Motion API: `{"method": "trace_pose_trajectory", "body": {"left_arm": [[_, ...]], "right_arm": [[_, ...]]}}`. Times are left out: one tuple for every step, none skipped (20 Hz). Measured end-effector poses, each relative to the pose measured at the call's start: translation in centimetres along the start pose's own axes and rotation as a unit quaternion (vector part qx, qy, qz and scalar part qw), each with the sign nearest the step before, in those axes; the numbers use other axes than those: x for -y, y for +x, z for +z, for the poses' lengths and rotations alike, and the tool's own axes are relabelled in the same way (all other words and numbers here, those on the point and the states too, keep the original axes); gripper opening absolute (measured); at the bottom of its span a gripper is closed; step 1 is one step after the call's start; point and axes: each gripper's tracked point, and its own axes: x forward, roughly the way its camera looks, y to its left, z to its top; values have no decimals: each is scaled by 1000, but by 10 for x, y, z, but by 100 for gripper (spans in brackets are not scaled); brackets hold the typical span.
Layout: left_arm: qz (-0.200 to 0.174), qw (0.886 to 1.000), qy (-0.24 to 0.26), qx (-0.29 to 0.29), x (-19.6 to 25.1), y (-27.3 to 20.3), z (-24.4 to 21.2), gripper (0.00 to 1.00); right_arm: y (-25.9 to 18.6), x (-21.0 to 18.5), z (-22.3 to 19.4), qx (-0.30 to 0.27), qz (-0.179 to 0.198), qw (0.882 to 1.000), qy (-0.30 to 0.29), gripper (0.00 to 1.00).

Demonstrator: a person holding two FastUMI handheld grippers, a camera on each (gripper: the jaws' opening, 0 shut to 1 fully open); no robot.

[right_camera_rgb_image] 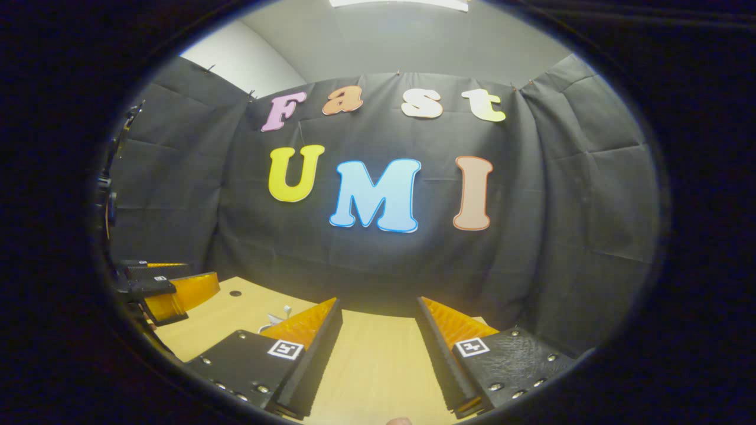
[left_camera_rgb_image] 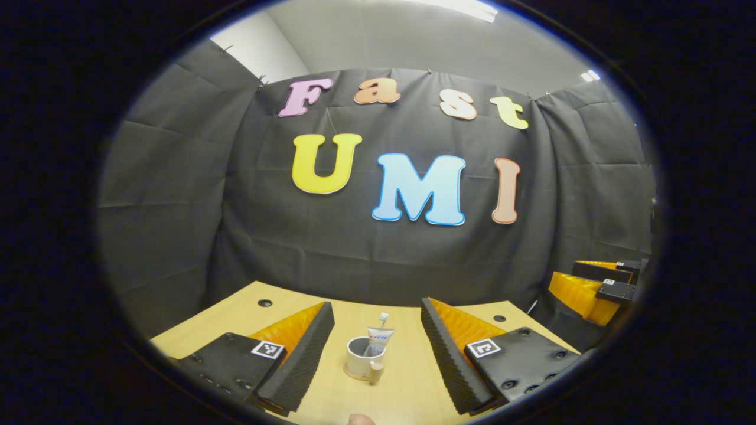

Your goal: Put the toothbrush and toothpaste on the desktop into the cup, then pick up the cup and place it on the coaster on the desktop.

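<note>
Cup loaded and seated on coaster; both grippers released.

In the left gripper view, the cup [left_camera_rgb_image: 361, 356] stands at lower centre of the frame on the coaster [left_camera_rgb_image: 354, 374], holding the toothpaste [left_camera_rgb_image: 378, 340] and toothbrush [left_camera_rgb_image: 383, 318]. The left gripper [left_camera_rgb_image: 377, 348] and right gripper [right_camera_rgb_image: 378, 348] are spread wide, holding nothing. The cup appears rigid, smooth and likely fragile; grasp it across the wall, below the rim. Most of the toothbrush is hidden inside, and the coaster is largely covered.

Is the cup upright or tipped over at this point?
Upright. In the left gripper view the cup stands on the coaster, mouth up, toothpaste and toothbrush sticking out.
</note>
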Motion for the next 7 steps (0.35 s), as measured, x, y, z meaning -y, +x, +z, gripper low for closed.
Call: {"method": "trace_pose_trajectory", "body": {"left_arm": [[-3,1000,1,0,4,0,0,96],[-7,1000,0,2,9,-1,0,93],[-11,1000,-2,4,13,-1,1,94],[-13,1000,-2,5,17,-3,1,96],[-15,1000,-1,7,19,-5,2,93],[-17,1000,1,8,22,-6,3,99],[-17,1000,2,9,24,-7,4,99]], "right_arm": [[-1,1,-1,-1,-1,1000,-2,78],[-3,3,-2,-1,-3,1000,-5,78],[-4,3,-1,-1,-4,1000,-9,78],[-7,5,-1,-1,-7,1000,-12,78],[-8,6,0,2,-8,1000,-14,78],[-10,7,1,5,-9,1000,-17,78],[-10,7,1,6,-9,1000,-18,78]]}}
